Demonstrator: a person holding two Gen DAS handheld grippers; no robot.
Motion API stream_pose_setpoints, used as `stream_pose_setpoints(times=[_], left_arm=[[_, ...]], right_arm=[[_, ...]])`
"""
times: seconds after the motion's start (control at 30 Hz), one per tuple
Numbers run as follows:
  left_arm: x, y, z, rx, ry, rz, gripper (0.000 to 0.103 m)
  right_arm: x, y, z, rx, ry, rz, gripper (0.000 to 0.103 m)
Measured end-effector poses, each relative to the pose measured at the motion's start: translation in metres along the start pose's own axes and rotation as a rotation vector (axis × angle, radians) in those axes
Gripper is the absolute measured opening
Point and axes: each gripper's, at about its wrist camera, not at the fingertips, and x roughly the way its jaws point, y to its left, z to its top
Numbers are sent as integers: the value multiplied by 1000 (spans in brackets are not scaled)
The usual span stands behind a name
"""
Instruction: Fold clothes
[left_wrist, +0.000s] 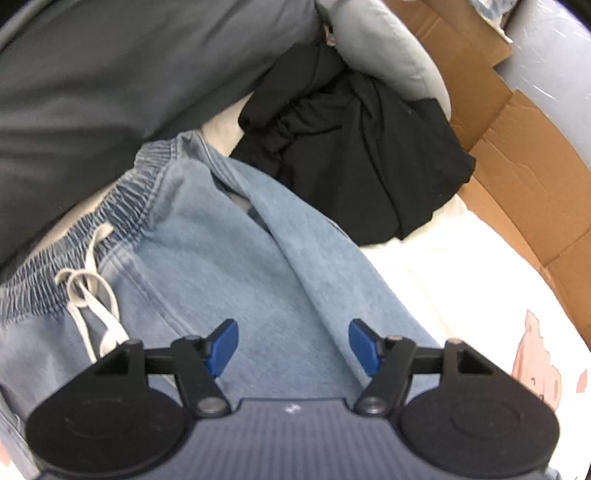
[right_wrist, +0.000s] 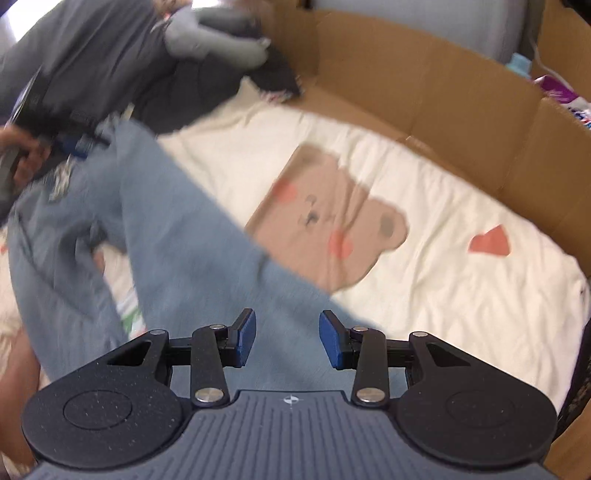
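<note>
Blue denim trousers (right_wrist: 177, 236) — legs running from waistband toward right gripper (right_wrist: 287, 334).

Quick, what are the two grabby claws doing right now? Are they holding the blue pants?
Left gripper: open above the light blue pants, gripping nothing.
Right gripper: open over a leg of the pants, gripping nothing.

Each claw (left_wrist: 293, 345) carries two blue pads (left_wrist: 225, 347) on black linkage arms pinned with silver screws. Behind sit two round black discs and a ribbed grey-blue body with a small white mark. The right claw (right_wrist: 287, 338) looks identical.
</note>
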Motion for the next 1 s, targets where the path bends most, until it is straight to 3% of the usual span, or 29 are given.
stream_pose_setpoints(times=[0.17,0.63,1.0], left_arm=[[7,-3,-7,-16,17,-12,69],[19,-12,-19,-31,47,-39,69],[26,-5,-20,-63,58,-33,69]], right_arm=[[7,18,-23,-29,84,35,45],[42,85,-47,-235,210,100,45],[63,104,-63,-358,274,24,43]])
